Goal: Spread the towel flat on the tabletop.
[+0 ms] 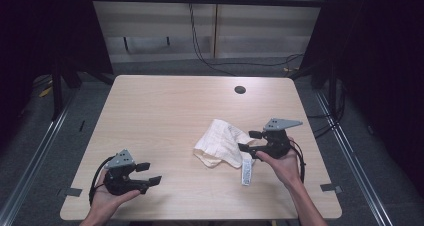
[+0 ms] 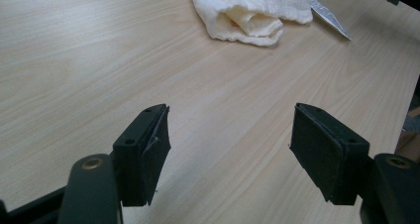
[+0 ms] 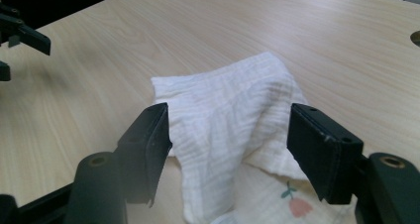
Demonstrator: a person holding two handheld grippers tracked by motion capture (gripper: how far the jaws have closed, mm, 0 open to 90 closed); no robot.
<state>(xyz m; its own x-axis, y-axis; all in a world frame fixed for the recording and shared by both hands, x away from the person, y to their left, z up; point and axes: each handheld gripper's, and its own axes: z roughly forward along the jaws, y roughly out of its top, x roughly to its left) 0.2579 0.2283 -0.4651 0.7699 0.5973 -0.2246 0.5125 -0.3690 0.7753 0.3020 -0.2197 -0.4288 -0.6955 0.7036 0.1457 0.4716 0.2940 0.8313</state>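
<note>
A crumpled white muslin cloth (image 1: 220, 142) lies on the wooden table (image 1: 165, 111), right of centre, with a long printed label (image 1: 246, 172) trailing from its near edge. My right gripper (image 1: 251, 140) stands open just right of the cloth, jaws pointing left at it. In the right gripper view the cloth (image 3: 233, 115) lies on the table beyond and below the wide jaws, a small flower print at its near edge, and nothing is pinched. My left gripper (image 1: 151, 173) is open near the front left of the table. Its own view shows the cloth (image 2: 247, 11) far ahead.
A round cable hole (image 1: 240, 90) sits near the table's far edge. Black cables run along the floor behind the table. Metal rails flank the table on both sides. In the right gripper view, the other gripper (image 3: 20, 35) is at the far left.
</note>
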